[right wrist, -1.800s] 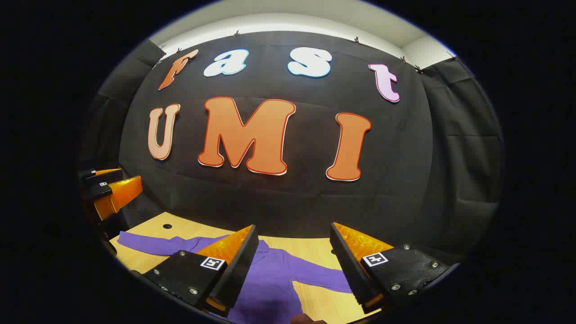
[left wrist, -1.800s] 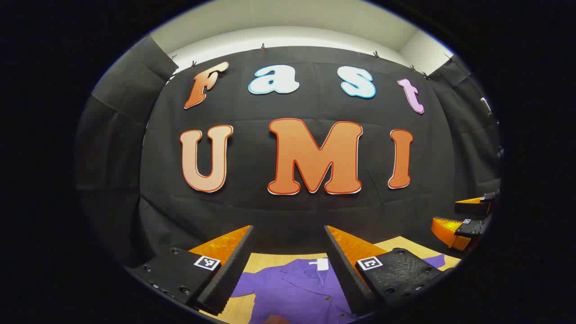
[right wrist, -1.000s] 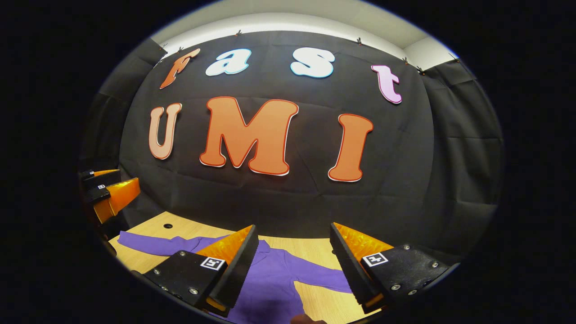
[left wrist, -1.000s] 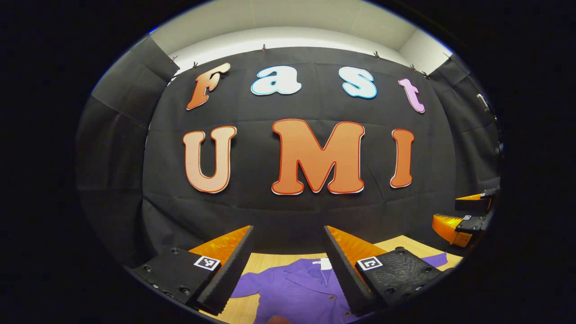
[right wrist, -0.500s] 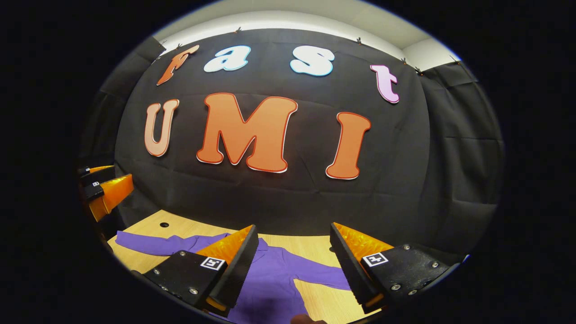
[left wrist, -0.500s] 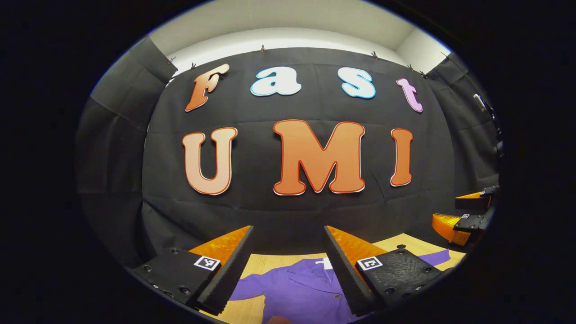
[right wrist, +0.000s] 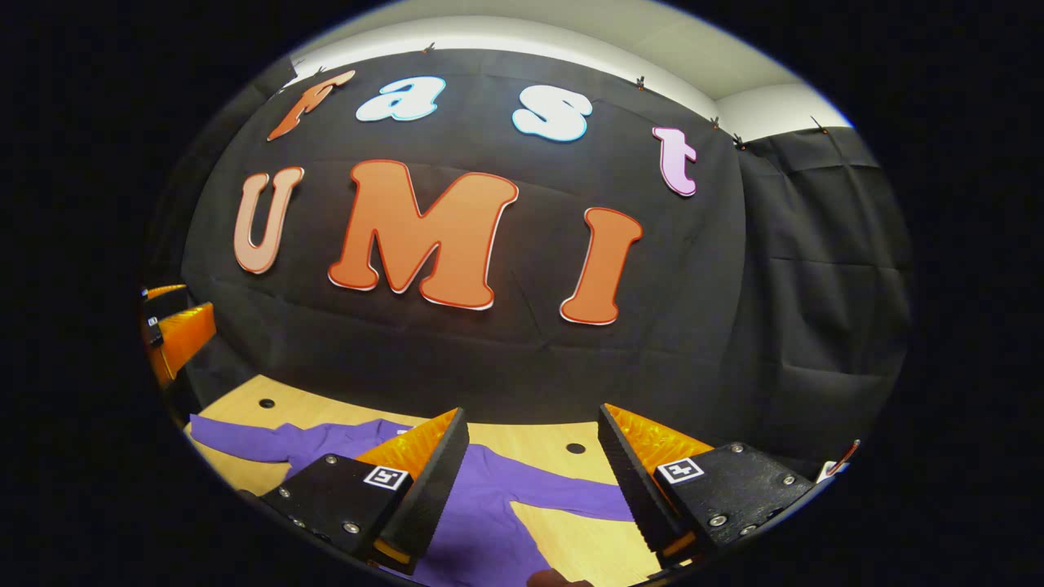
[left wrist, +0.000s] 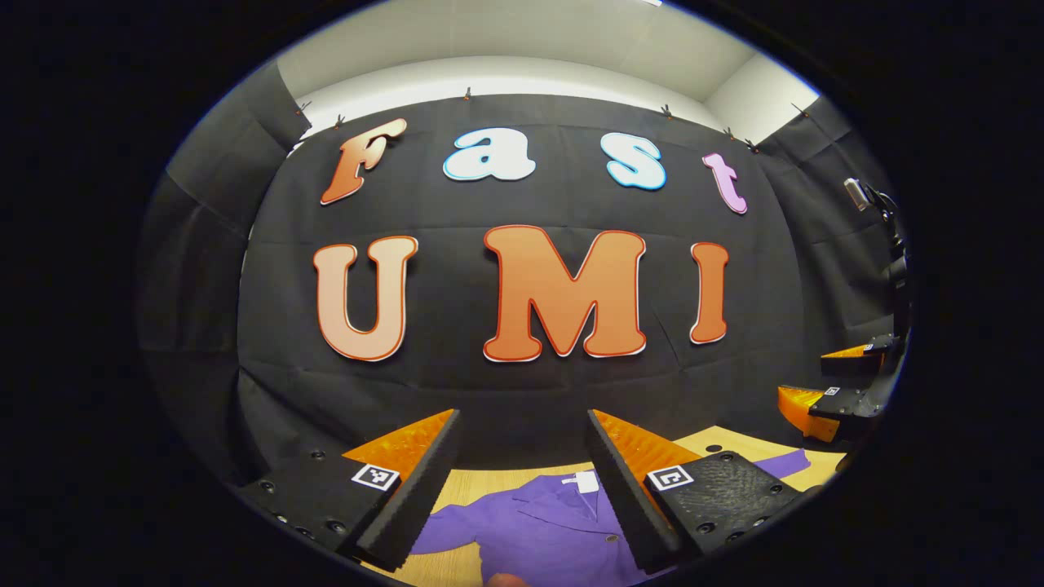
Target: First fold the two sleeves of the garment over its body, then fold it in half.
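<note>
A purple shirt (left wrist: 534, 534) with a collar, buttons and a white neck tag lies flat on the wooden table (left wrist: 477, 479), sleeves spread out. In the left gripper view my left gripper (left wrist: 522, 428) hangs open above the collar, with nothing between its fingers. The right gripper (left wrist: 832, 379) shows at the far right of that view, over a purple sleeve end (left wrist: 781, 463). In the right gripper view my right gripper (right wrist: 530, 424) is open and empty above the shirt (right wrist: 481, 522), near its right sleeve (right wrist: 563, 493). The left gripper (right wrist: 175, 330) shows at the far left edge, above the other sleeve (right wrist: 236, 432).
The light wooden table (right wrist: 522, 440) has small round holes (right wrist: 576, 448) near its back edge. The black cloth wall stands close behind the table. A fingertip (left wrist: 502, 580) shows at the bottom edge of the left gripper view.
Both views have tilted and shifted slightly; the right gripper's view has turned so more of the table and a second hole show. Both grippers stay open and empty.
</note>
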`<state>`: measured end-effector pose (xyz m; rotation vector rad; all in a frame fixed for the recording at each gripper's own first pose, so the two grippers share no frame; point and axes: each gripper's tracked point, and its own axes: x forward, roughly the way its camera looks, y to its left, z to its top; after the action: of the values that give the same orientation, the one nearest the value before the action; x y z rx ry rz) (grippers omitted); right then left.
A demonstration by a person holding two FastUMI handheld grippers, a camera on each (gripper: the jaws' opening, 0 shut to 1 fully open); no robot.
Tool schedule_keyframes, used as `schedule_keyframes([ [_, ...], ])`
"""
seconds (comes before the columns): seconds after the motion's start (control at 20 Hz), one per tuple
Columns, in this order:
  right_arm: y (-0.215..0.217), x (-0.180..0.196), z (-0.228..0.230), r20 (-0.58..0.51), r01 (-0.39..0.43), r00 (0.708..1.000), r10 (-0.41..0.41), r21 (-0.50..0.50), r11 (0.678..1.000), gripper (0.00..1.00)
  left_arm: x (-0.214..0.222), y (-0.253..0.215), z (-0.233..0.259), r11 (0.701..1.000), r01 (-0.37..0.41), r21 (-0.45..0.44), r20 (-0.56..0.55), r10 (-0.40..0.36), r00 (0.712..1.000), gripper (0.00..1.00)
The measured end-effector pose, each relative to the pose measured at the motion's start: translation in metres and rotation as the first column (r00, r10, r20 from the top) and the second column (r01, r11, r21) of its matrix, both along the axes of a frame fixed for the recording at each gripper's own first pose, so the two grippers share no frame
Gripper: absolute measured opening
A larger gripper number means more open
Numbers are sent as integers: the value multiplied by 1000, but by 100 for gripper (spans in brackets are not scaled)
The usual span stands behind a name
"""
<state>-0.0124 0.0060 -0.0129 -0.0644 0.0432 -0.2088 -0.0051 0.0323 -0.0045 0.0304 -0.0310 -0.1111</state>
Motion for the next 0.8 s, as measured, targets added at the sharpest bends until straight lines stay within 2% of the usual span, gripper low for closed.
schedule_keyframes([
  [0.15,-12,7,-13,-30,0,1000,1,23,1000,95,4,-5,-3,1000,-4,7,4,4,1000,95],
  [0.3,-37,23,-28,-63,10,998,-8,29,1000,95,5,-12,-4,999,-48,-17,0,48,999,95],
  [0.6,-109,51,-59,-113,87,990,-83,33,996,95,19,-46,-9,998,-68,16,-16,68,998,95],
  [0.8,-165,64,-95,-182,162,971,-156,20,987,95,25,-69,-14,998,-64,24,-28,65,998,94],
])
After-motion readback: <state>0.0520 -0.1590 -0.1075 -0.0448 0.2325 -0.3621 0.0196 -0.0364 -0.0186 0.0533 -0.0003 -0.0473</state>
